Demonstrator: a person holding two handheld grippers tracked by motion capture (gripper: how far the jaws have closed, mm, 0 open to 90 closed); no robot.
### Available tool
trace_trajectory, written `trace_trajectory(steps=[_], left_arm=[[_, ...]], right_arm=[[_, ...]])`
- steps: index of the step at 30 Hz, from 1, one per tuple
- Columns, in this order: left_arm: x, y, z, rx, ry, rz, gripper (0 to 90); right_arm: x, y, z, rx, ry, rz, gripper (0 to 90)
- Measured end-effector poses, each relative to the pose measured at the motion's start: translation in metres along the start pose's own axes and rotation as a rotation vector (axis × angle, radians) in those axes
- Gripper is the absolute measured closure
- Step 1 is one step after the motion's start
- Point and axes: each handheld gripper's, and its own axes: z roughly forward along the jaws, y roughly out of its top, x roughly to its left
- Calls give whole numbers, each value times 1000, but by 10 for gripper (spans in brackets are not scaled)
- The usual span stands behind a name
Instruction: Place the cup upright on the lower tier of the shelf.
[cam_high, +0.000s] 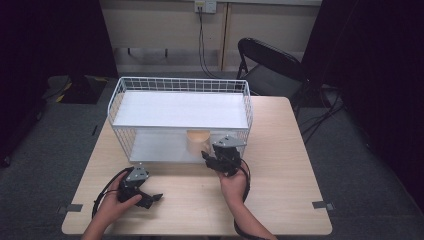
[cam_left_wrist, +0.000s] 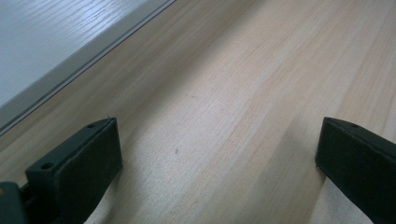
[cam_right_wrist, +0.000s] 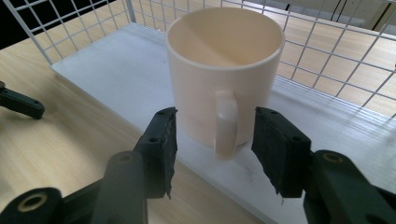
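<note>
Wooden table (cam_high: 280, 165): right gripper (cam_right_wrist: 215, 140) open astride mug handle (cam_right_wrist: 226, 123).

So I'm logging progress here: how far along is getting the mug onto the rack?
Done: the cream mug stands upright on the lower shelf of the wire rack. In hand: the right gripper is open, its pads either side of the handle, not pressing. Left: backing it away. The left gripper is open over the table.

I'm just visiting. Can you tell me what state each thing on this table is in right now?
Mug: upright, empty, on the rack's lower shelf.
Wire rack: upright, top shelf bare.
Right gripper: open, jaws either side of the mug's handle, not pressing.
Left gripper: open over the table.
</note>
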Motion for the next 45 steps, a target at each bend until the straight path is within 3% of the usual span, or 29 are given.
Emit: trace_trajectory(steps=[8,12,18,26,45], left_arm=[[0,0,0,0,1,0,0],[0,0,0,0,2,-1,0],[0,0,0,0,2,-1,0],[0,0,0,0,2,0,0],[0,0,0,-2,3,-1,0]], right_arm=[[1,1,-6,9,59,1,335],[3,1,-11,12,110,2,259],[4,-1,-19,14,178,-5,245],[3,-6,-33,18,231,-42,237],[-14,-35,-60,33,272,-70,172]])
